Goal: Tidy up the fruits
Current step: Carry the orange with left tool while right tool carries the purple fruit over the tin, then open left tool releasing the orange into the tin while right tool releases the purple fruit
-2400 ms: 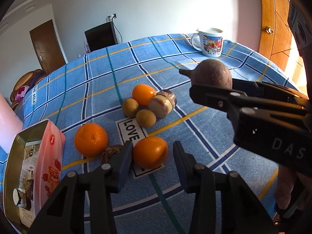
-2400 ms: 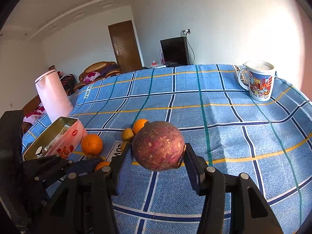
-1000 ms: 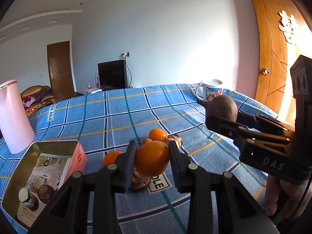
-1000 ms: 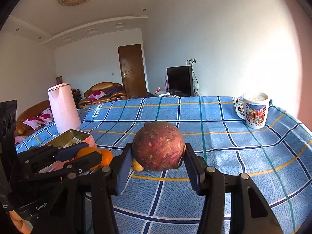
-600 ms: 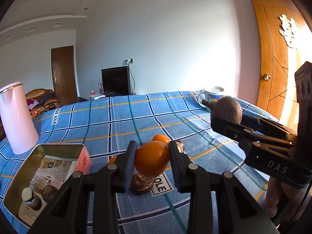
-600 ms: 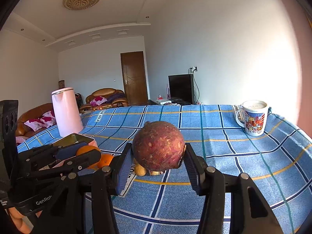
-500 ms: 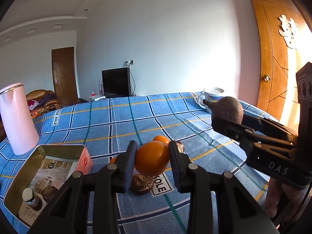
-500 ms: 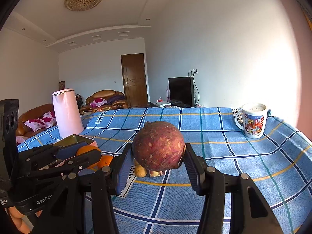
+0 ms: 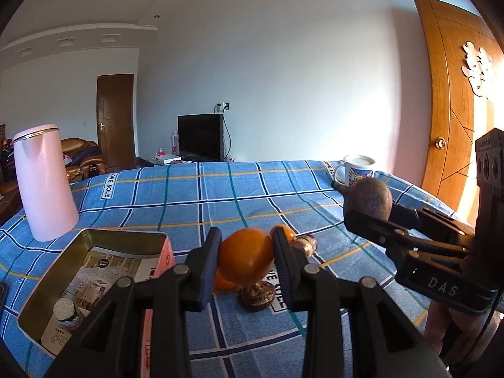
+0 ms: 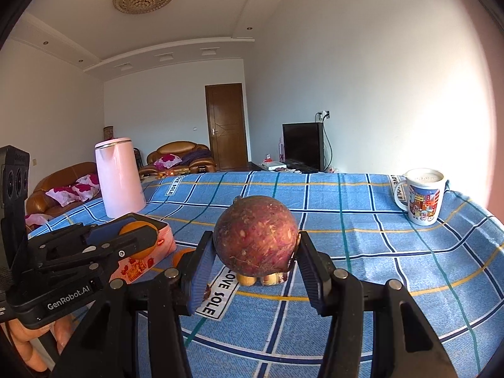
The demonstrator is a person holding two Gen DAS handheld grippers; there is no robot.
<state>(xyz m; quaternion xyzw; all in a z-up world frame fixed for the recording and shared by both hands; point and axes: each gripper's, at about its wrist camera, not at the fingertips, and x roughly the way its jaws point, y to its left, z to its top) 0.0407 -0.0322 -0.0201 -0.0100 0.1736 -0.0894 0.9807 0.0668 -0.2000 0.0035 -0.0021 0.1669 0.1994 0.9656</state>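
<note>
Firmly around orange (image 9: 245, 261): left hand-held gripper (image 9: 245, 260).

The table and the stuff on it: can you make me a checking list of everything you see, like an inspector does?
Surface: table under a blue plaid cloth printed LOVE SOLE.
Job's things: orange held above the cloth in the left tool; reddish-brown round fruit held in the right tool; more small fruits and a brown one lie on the cloth.
Clutter: open pink tin with papers and a small jar inside; pink kettle; picture mug.
Grippers: both shut on fruit.
Cables: one runs from a wall socket down behind the TV.
Surroundings: brown sofa, two wooden doors, white walls.
</note>
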